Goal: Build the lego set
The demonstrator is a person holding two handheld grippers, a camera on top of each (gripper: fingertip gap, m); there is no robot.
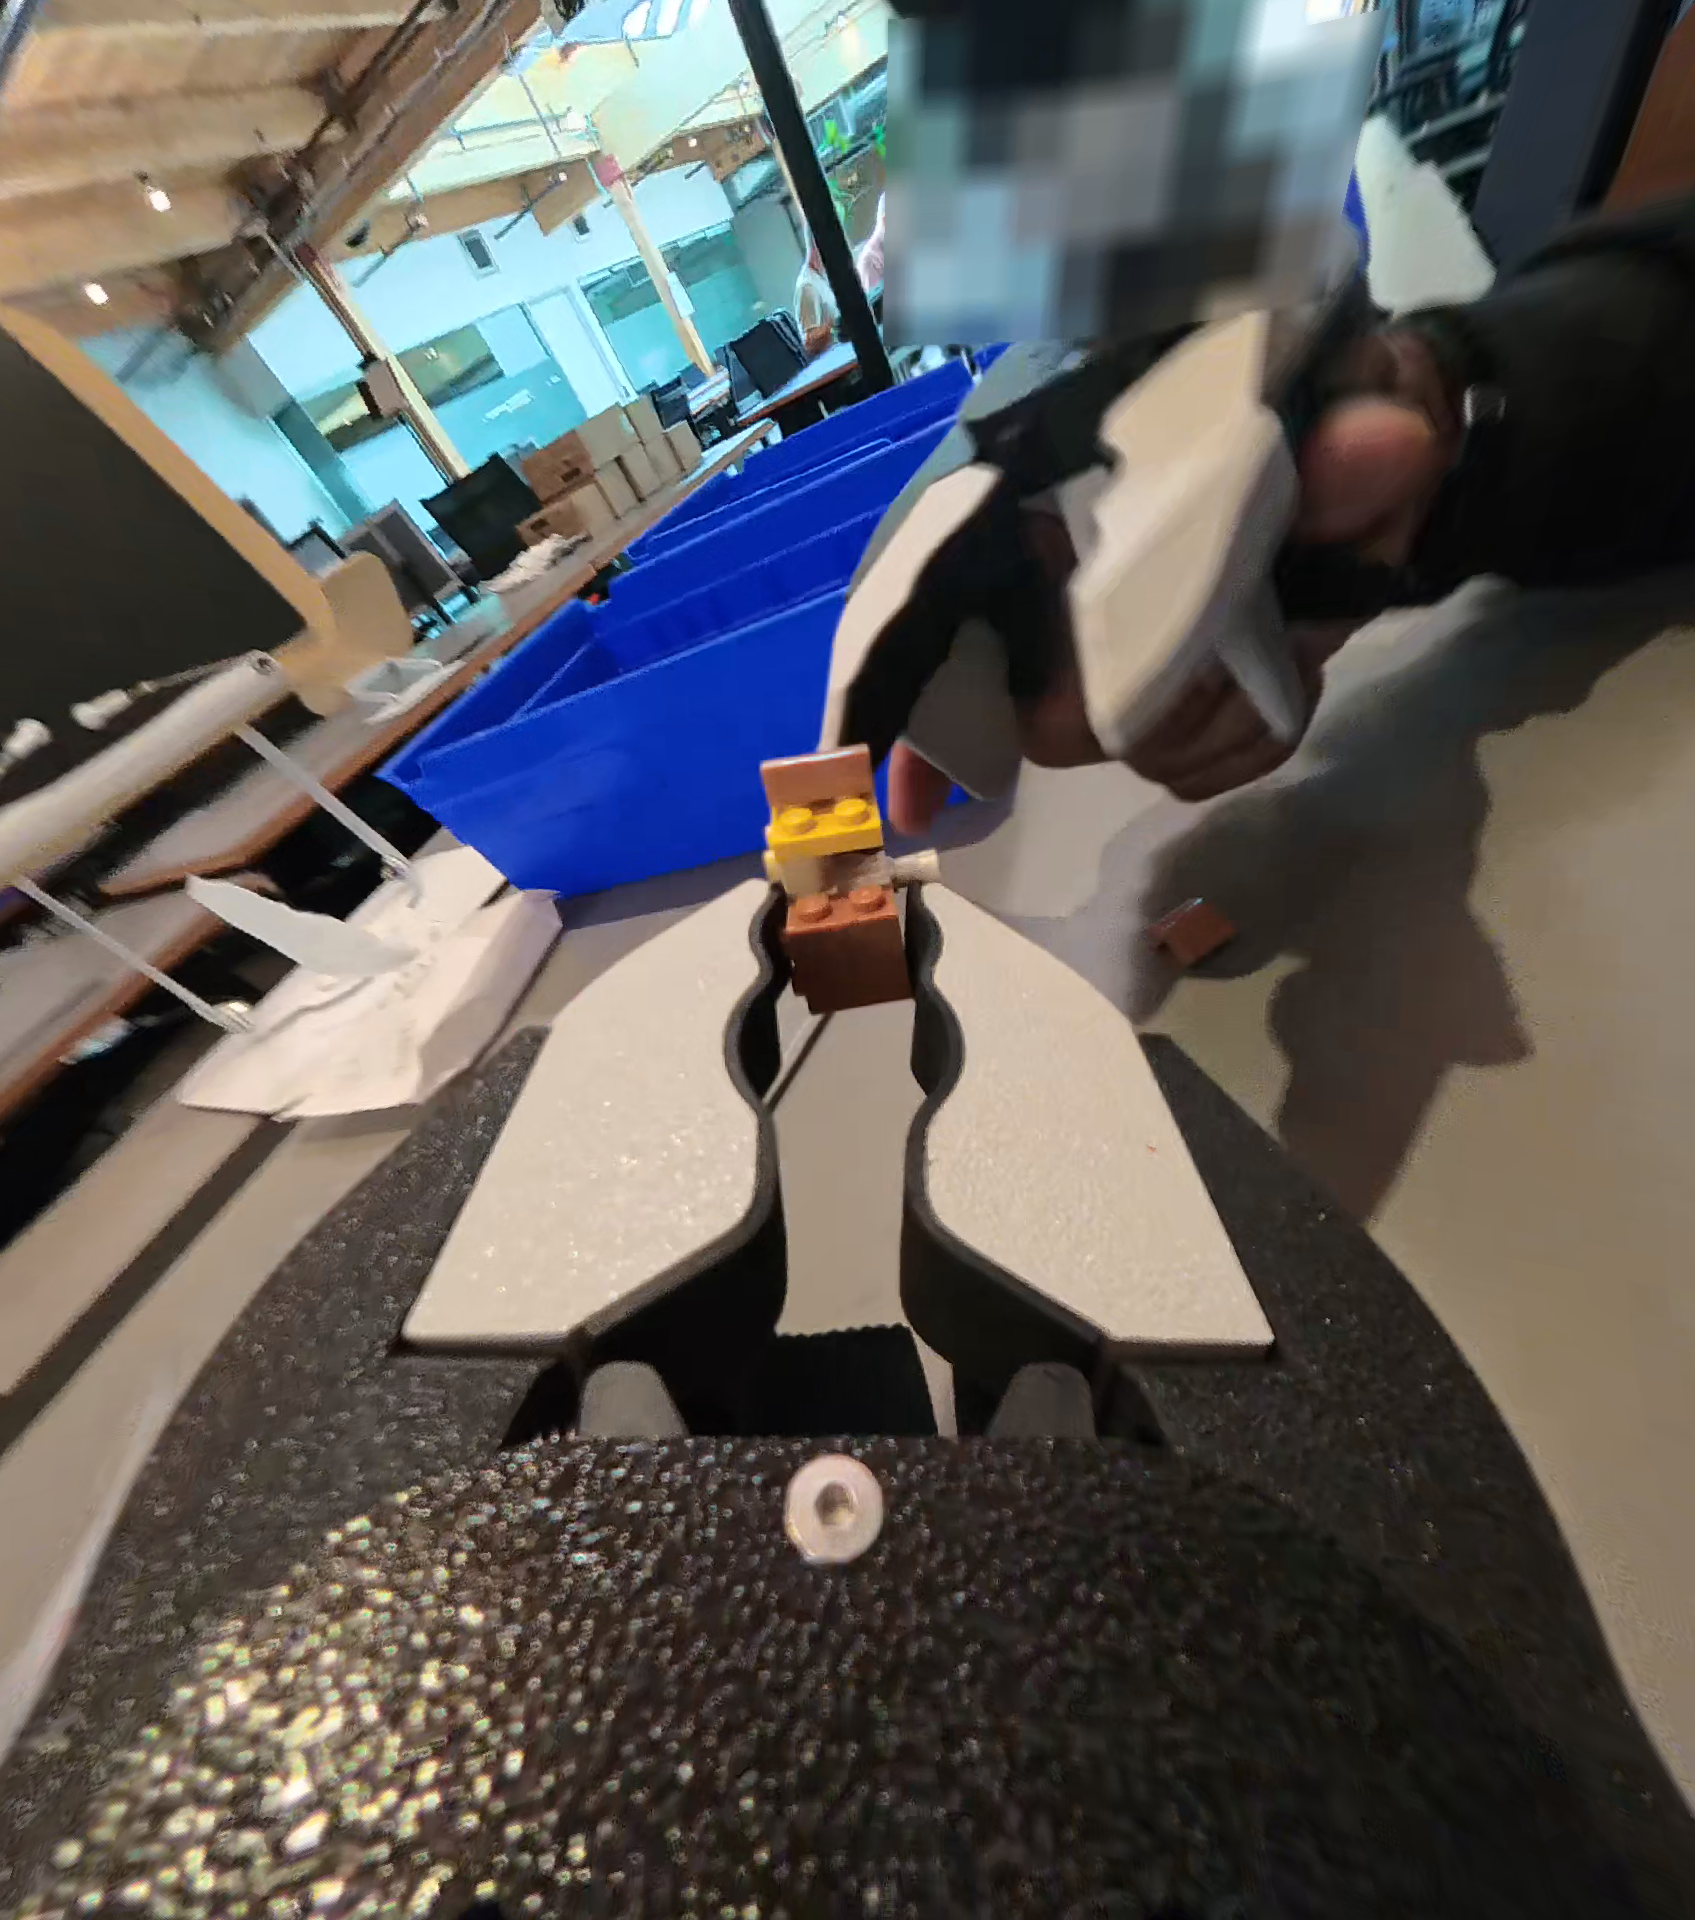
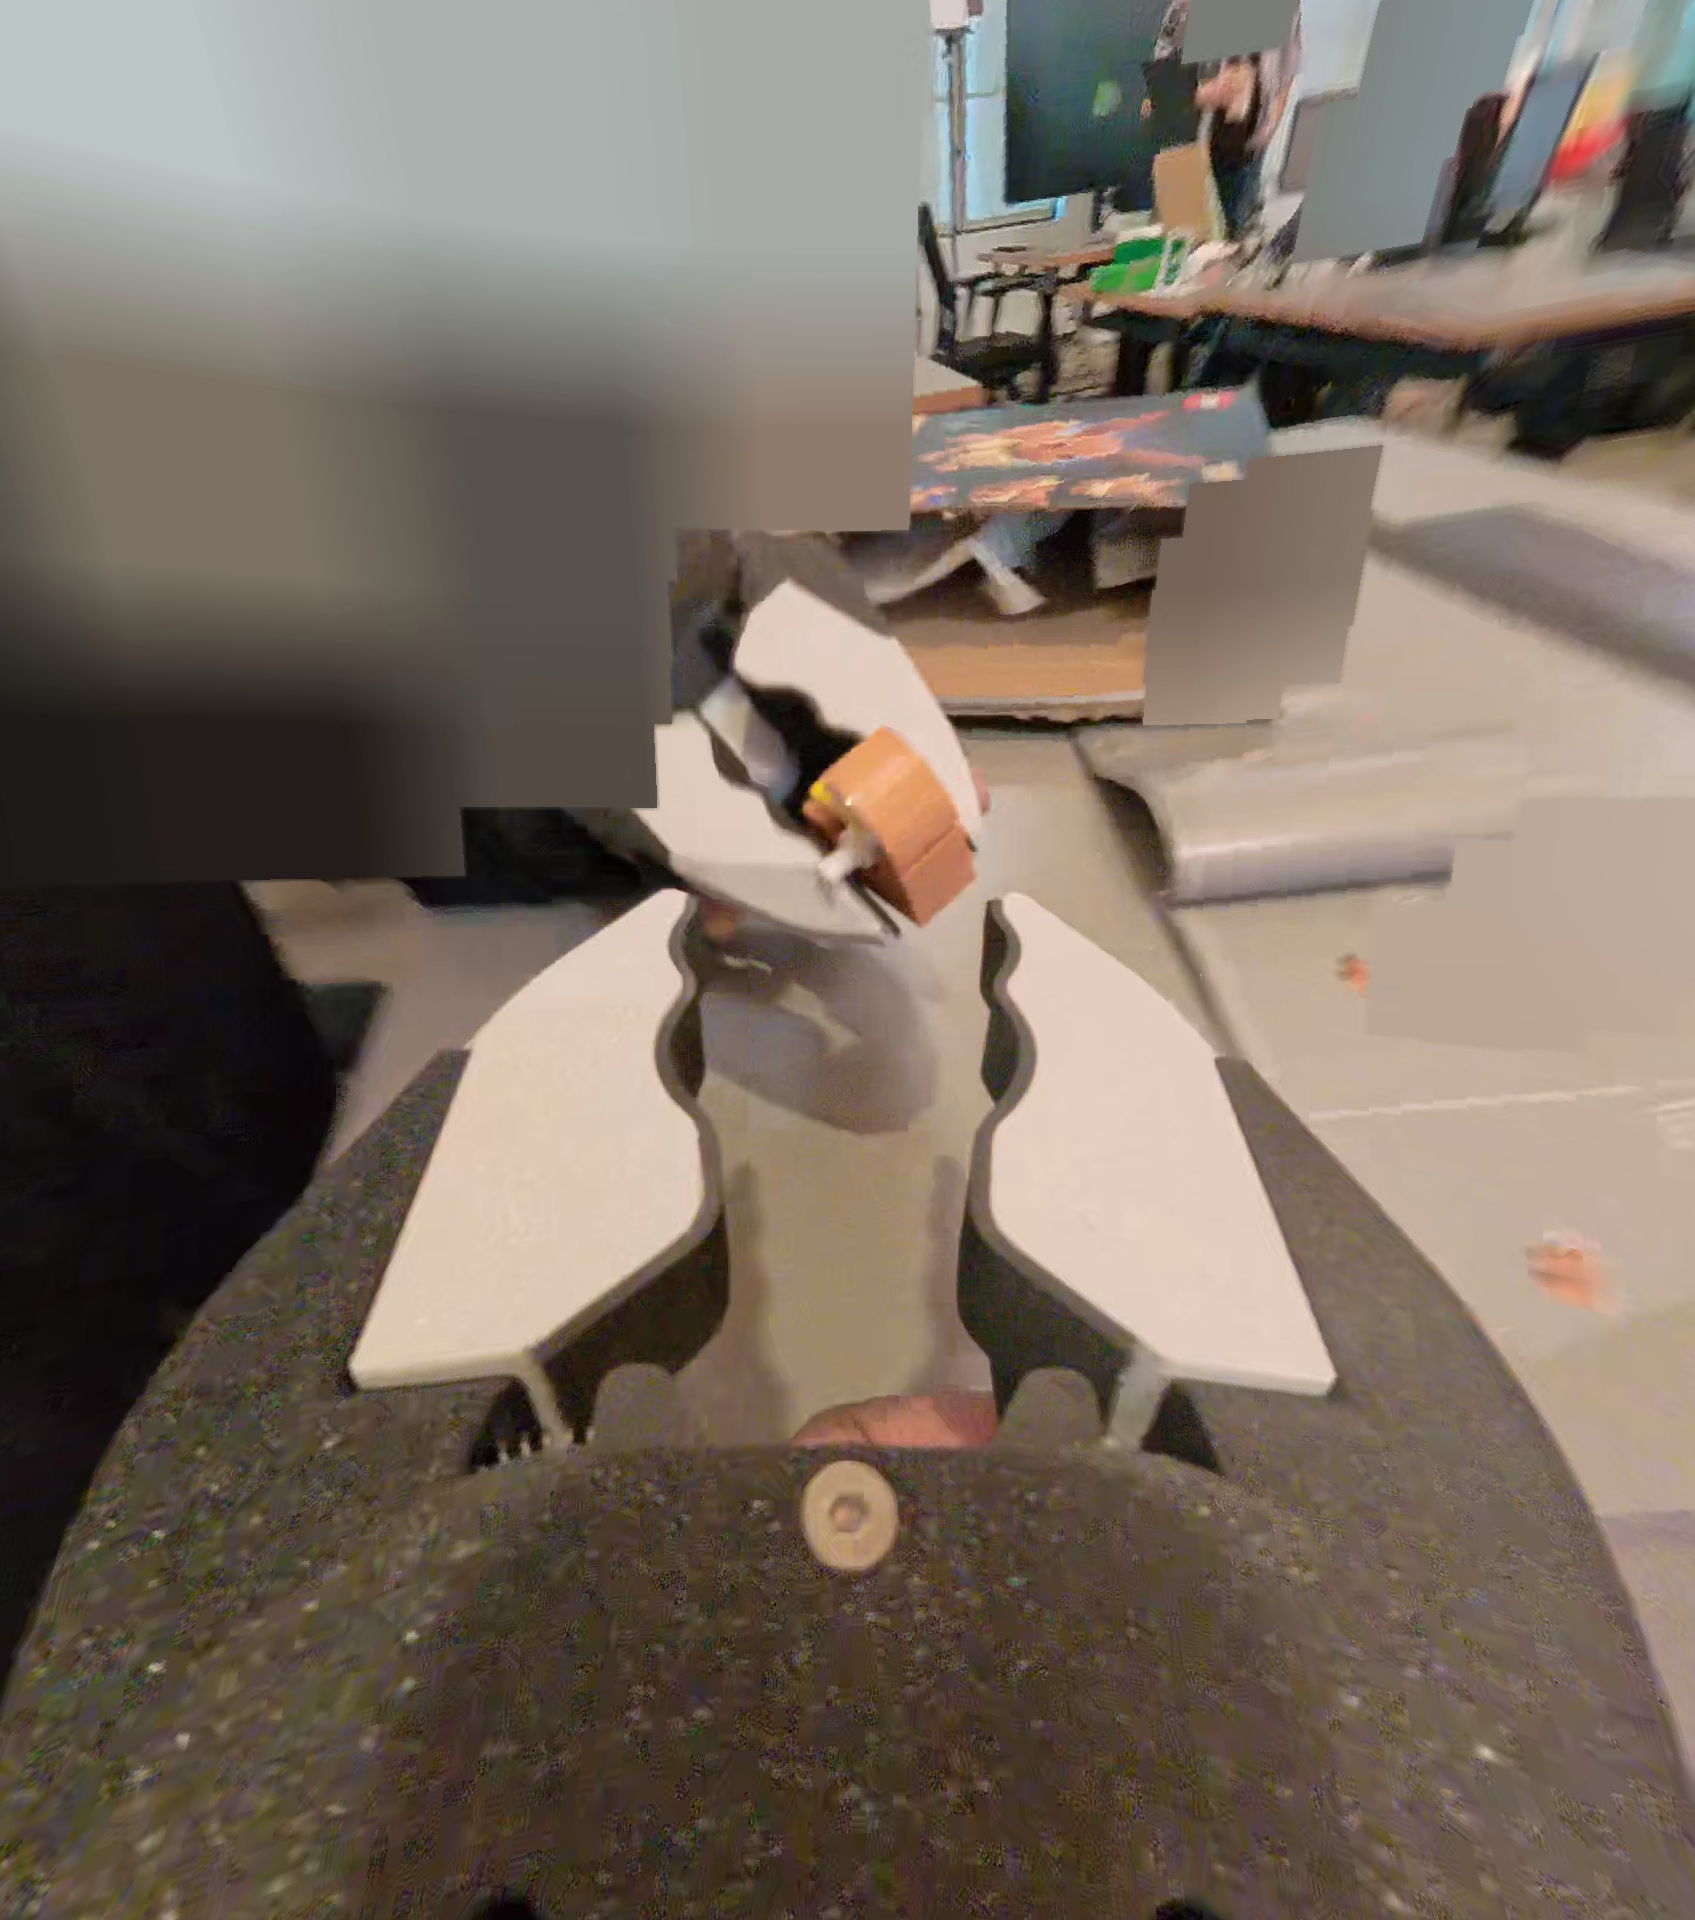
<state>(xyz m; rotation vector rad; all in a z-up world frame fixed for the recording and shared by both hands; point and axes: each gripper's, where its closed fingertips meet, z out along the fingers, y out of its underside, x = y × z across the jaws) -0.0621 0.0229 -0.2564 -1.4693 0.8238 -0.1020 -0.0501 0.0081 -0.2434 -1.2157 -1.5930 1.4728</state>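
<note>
1. The grey work surface is being used as the base for all items. It is being viewed from both wrist cameras; some parts are being hidden by blurred patches.

2. A row of blue bins is being kept along the far edge of the surface. A crumpled white paper sheet is lying just beside the nearest bin, toward the left edge.

3. The right gripper is being held above the surface with its jaws standing wide apart. Nothing is being gripped between them. In the left wrist view it is being shown hovering just beyond the brick assembly, without visible contact.

4. The left gripper is being kept closed on a small brick assembly. Both pads are being pressed against the dark brown brick at the bottom of the stack.

5. The assembly is being held clear of the surface. A yellow plate, a lighter brown piece on top and a small white peg projecting sideways are being carried with it.

6. A loose brown piece is lying on the surface toward the right edge, well apart from both grippers.

7. Step in hand, as judged: the assembly is being presented by one gripper while the other is being kept open near it.
</note>
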